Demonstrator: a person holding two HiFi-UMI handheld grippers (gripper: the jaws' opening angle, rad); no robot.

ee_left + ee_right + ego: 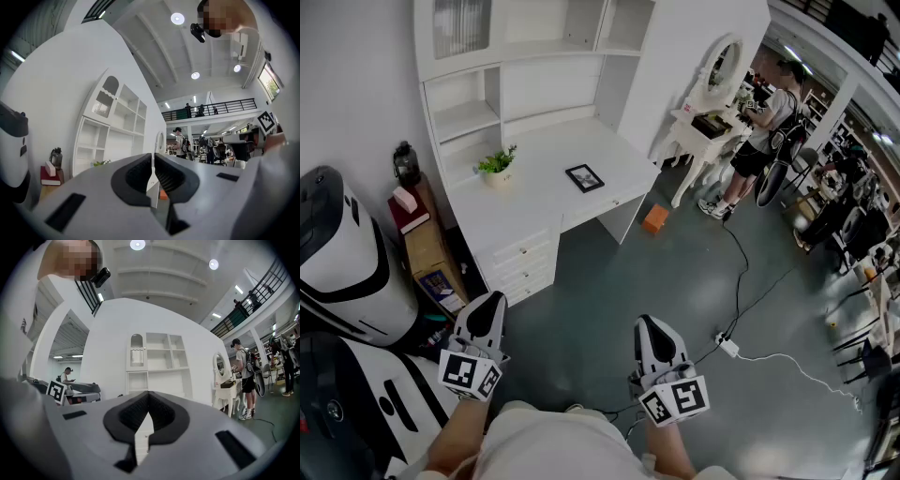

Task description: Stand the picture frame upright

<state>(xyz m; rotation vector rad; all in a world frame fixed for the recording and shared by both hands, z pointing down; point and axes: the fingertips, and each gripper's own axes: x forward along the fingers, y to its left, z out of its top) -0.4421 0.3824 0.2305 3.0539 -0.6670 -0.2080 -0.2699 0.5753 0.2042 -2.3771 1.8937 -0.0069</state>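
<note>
White table (539, 202) stands against the wall, with a shelf unit (520, 66) on its back edge. On the top, a picture frame (584, 177) lies flat, right of centre. A small potted plant (497, 168) sits at the left, well apart from the frame. On the grey floor (675, 281), an orange box (655, 218) is near the table's right end. A white power strip (728, 347) with its cable lies further out.
</note>
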